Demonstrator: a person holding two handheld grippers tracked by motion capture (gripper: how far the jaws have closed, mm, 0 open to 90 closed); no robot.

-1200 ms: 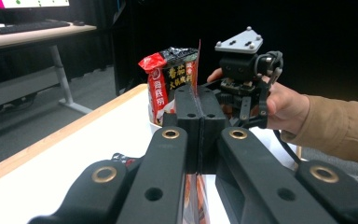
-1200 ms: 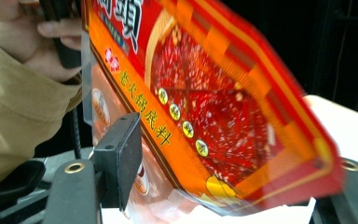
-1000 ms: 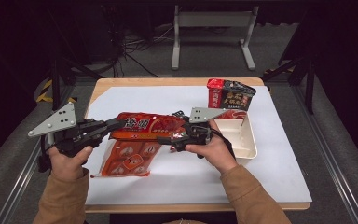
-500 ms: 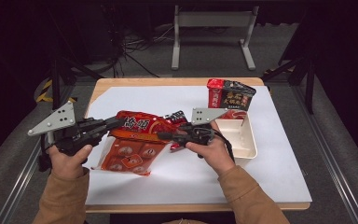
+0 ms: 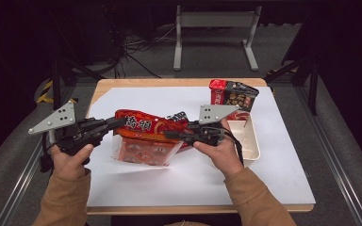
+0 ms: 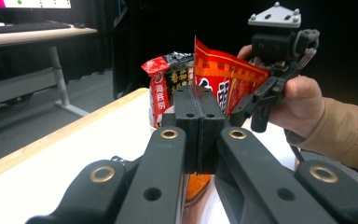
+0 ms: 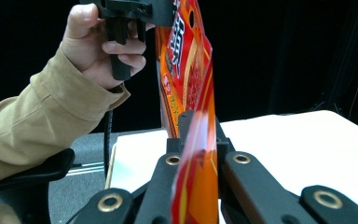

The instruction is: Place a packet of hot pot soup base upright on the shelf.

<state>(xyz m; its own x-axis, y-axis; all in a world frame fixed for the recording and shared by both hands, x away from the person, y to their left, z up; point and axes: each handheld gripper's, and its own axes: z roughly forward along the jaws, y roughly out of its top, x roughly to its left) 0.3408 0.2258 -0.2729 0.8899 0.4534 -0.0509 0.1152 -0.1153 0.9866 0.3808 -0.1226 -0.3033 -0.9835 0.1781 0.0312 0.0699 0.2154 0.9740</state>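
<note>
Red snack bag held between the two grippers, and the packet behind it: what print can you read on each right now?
red snack bag: large white Chinese characters on the top band; strokes too blurred to quote.
red and black packet: a column of white Chinese characters on its red strip; too blurred to quote.
No numbers or Latin letters readable on either.
</note>
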